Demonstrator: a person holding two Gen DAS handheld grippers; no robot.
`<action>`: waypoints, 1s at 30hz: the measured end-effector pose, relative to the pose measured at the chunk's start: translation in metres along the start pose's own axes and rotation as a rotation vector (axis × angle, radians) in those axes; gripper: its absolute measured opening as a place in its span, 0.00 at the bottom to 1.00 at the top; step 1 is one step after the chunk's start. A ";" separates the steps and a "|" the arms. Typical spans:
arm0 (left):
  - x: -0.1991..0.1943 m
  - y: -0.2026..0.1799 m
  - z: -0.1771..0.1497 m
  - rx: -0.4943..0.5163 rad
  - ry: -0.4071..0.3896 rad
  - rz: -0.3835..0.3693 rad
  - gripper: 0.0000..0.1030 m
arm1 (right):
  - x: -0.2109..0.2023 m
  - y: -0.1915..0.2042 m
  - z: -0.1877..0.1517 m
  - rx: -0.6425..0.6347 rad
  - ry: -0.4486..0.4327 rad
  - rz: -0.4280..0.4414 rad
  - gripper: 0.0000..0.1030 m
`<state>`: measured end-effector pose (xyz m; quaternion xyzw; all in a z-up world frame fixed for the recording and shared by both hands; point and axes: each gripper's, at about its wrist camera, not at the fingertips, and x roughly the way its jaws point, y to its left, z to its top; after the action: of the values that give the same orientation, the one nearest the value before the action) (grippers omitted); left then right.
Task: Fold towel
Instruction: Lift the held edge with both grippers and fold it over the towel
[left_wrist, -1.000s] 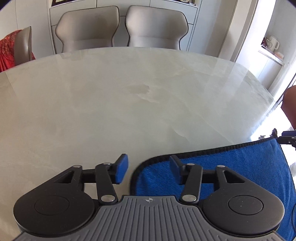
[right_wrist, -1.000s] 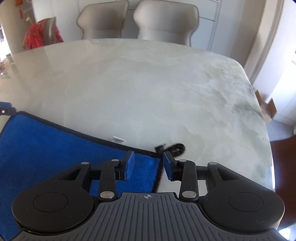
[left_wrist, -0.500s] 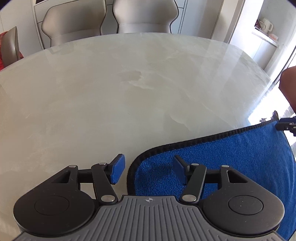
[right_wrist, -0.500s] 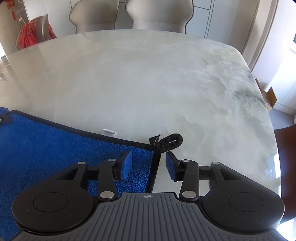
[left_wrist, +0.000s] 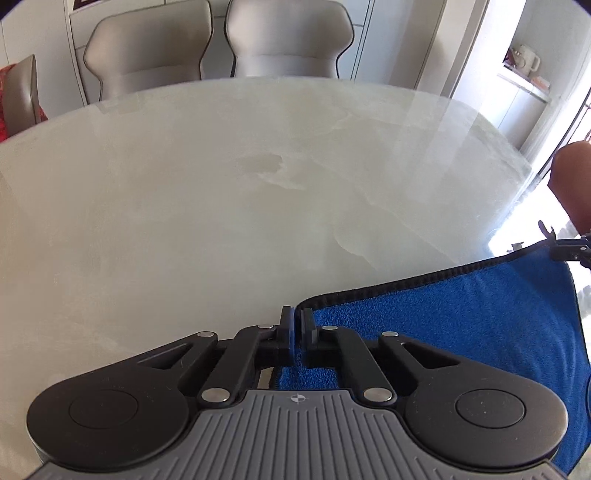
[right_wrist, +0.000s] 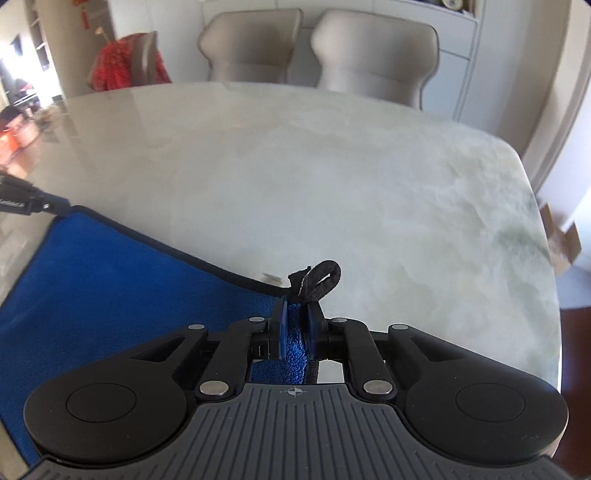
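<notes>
A blue towel (left_wrist: 461, 317) with black edging hangs stretched between my two grippers above a pale marble table (left_wrist: 221, 206). My left gripper (left_wrist: 297, 321) is shut on the towel's near left corner. In the right wrist view the towel (right_wrist: 110, 280) runs off to the left, and my right gripper (right_wrist: 295, 314) is shut on its right corner, beside a black hanging loop (right_wrist: 321, 280). The right gripper's tips (left_wrist: 570, 251) show at the left wrist view's right edge; the left gripper's tips (right_wrist: 26, 201) show at the right wrist view's left edge.
Two grey chairs (left_wrist: 218, 48) stand at the table's far side, and a chair with a red cloth (right_wrist: 129, 62) at the far left. A shelf with a white kettle (left_wrist: 526, 61) is at the right. A cardboard box (right_wrist: 561, 240) lies on the floor beyond the table's right edge.
Both grippers closed from open onto the towel's corners. The towel's edge lifted off the table and now hangs taut between them.
</notes>
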<state>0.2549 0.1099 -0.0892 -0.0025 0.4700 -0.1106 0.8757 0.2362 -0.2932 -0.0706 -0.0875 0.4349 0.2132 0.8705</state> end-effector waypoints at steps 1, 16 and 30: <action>-0.007 0.000 -0.001 0.005 -0.007 -0.005 0.02 | -0.005 0.001 0.000 -0.010 -0.005 0.006 0.11; -0.078 -0.004 -0.053 -0.004 -0.029 -0.046 0.01 | -0.077 0.024 -0.053 -0.032 -0.025 0.073 0.11; -0.064 -0.025 -0.070 0.024 0.015 -0.104 0.18 | -0.080 0.054 -0.098 -0.024 0.082 0.063 0.17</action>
<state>0.1585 0.1053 -0.0723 -0.0155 0.4744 -0.1619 0.8652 0.0989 -0.3014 -0.0653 -0.0928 0.4699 0.2419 0.8438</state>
